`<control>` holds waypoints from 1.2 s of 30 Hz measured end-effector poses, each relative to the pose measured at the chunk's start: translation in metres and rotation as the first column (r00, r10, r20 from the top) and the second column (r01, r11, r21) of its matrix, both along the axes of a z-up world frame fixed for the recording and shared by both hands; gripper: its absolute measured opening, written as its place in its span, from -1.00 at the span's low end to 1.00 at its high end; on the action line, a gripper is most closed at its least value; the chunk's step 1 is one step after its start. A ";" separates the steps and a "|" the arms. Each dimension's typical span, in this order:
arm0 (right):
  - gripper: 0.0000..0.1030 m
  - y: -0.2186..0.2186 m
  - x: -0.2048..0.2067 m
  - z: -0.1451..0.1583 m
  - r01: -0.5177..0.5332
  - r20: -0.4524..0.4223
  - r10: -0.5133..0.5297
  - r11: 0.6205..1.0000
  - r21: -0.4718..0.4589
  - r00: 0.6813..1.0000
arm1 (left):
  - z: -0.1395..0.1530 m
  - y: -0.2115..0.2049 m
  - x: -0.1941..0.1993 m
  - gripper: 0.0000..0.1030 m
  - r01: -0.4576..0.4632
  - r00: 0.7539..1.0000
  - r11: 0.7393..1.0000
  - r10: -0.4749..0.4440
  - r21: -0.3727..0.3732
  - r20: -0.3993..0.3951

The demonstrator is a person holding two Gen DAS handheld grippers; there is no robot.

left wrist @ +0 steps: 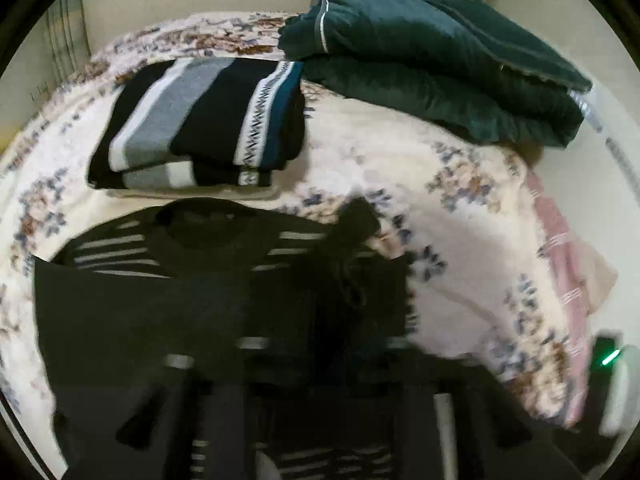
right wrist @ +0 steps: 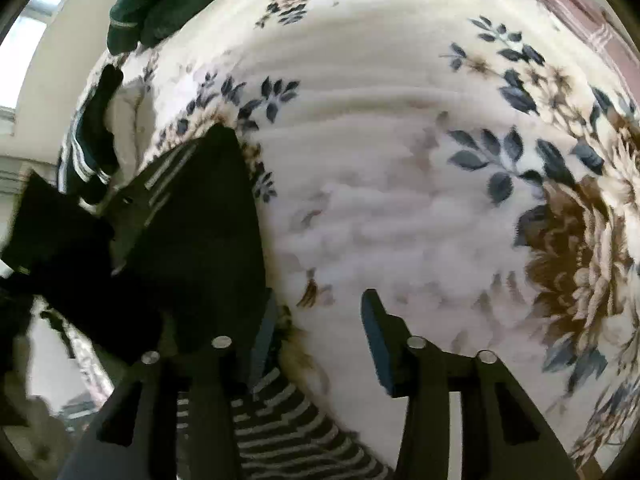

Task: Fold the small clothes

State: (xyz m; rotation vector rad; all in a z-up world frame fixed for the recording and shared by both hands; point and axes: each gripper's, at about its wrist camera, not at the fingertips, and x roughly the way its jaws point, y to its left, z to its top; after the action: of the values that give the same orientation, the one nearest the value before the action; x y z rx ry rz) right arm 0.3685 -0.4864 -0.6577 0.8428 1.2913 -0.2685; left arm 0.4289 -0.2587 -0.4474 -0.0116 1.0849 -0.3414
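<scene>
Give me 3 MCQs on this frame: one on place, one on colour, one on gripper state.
1. Where does the folded striped sweater lie?
A. on the floral blanket
B. on the floor
C. on a chair

2. What colour is the bulky folded item at the far end of the bed?
A. red
B. dark green
C. yellow

3. How does the right hand-held gripper stand?
A. shut on a sock
B. shut on nothing
C. open

Key: 1 A, the floral blanket shows all round it. 2 B, it is deep green in the left wrist view. 3 C, blanket shows in the wide gap between its fingers.
</scene>
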 end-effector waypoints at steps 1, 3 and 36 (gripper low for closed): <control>0.13 -0.004 0.000 0.004 0.004 0.014 -0.004 1.000 0.019 1.000 | -0.006 0.003 -0.003 0.67 0.000 1.000 1.000 0.000 0.030 -0.006; 0.13 -0.010 0.001 0.009 0.001 0.033 -0.003 0.999 0.051 0.999 | -0.017 0.021 -0.011 1.00 -0.028 0.999 0.992 0.030 0.124 -0.014; -0.83 0.050 0.088 -0.004 -0.125 -0.003 0.127 0.976 -0.179 0.992 | -0.089 0.299 -0.060 1.00 -0.568 0.763 0.727 0.641 0.386 -0.086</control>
State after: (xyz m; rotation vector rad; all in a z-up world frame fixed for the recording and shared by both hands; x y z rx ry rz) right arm 0.4568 -0.4368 -0.6615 0.6068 1.2863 -0.2751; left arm 0.3686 0.0406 -0.5362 -0.1002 1.2771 0.4653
